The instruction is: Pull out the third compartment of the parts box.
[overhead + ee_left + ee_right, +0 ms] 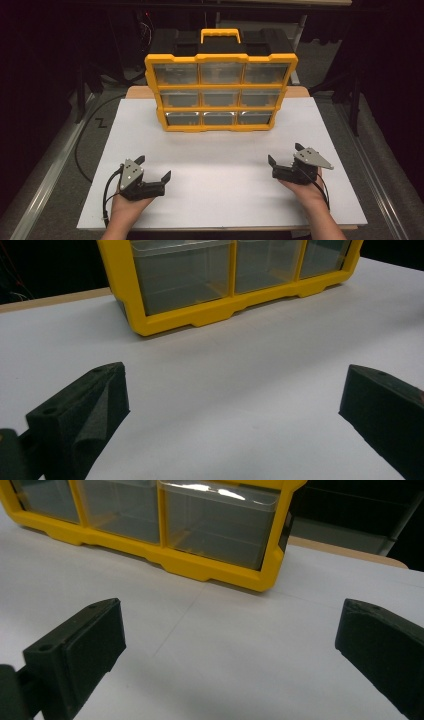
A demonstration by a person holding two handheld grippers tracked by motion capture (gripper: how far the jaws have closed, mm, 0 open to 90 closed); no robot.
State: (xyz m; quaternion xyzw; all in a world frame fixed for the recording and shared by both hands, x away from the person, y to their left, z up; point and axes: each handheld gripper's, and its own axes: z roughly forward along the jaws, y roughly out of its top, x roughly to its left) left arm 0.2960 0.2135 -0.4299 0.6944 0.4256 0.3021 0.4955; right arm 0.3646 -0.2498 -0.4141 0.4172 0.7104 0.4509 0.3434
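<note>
Yellow bin rack (220,92) stood upright at the sheet's far middle — dead ahead between my claws, left (153,169) and right (285,154), both spread empty, about equally far.

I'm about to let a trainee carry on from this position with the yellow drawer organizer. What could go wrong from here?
The organizer stands upright on the white board, leaning slightly back, so a pull on an upper drawer might tip or drag it unless the other gripper braces it. The clear drawers look smooth, so open jaws could slip off. Both the left gripper and the right gripper trail cables that could snag at the table edge.
</note>
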